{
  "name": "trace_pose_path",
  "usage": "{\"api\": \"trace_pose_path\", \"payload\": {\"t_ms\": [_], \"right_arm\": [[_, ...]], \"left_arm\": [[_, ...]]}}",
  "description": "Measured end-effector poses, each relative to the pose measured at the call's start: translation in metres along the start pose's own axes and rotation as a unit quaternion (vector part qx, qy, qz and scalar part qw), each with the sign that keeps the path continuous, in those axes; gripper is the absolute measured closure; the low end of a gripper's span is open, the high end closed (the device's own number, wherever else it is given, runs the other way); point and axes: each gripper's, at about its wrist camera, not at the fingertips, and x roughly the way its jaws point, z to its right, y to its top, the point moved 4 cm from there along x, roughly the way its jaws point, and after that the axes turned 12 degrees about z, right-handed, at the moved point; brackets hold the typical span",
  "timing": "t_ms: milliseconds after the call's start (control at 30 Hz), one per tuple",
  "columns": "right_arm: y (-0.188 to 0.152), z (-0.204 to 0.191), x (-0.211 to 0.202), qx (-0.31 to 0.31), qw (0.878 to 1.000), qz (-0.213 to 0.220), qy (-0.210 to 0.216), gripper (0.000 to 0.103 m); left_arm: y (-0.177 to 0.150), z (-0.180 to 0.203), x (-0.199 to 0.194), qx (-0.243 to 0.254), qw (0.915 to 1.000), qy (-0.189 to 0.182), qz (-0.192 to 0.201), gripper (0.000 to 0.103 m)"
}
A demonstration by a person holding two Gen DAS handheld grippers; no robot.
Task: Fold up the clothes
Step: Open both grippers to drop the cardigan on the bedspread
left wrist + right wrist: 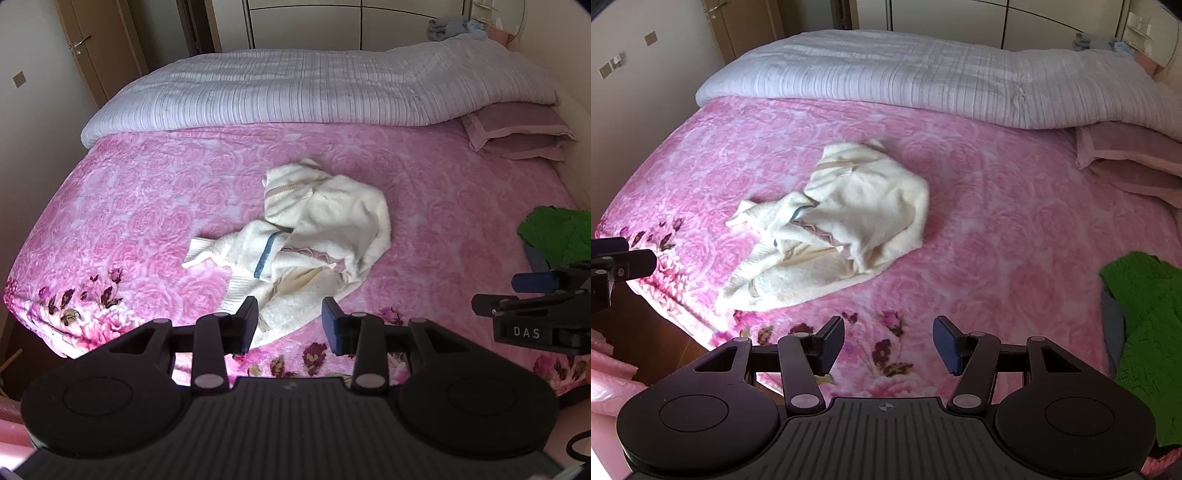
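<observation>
Your left gripper [290,319] has its jaws apart with nothing between them, hovering over the near hem of the cream garment [314,229], which lies crumpled on the pink floral blanket [147,206] just ahead. Your right gripper [888,343] is also unclenched and empty; the cream garment sits ahead and to its left, a green cloth [1145,314] off to its right.
</observation>
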Motion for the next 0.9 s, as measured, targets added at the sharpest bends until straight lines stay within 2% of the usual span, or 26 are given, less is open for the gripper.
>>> {"api": "trace_pose_path", "payload": {"t_ms": [200, 400, 900], "right_arm": [[0.008, -0.005, 0.003, 0.005, 1.0, 0.008, -0.007, 0.046], [0.023, -0.016, 0.019, 0.02, 0.999, 0.007, -0.03, 0.046], [0.082, -0.094, 0.089, 0.091, 0.991, -0.001, -0.098, 0.046]], "left_arm": [[0.009, -0.011, 0.012, 0.007, 1.0, -0.005, 0.003, 0.069], [0.022, -0.033, 0.035, 0.019, 0.9993, -0.033, 0.002, 0.069], [0.068, -0.141, 0.123, 0.081, 0.99, -0.115, -0.017, 0.068]]}}
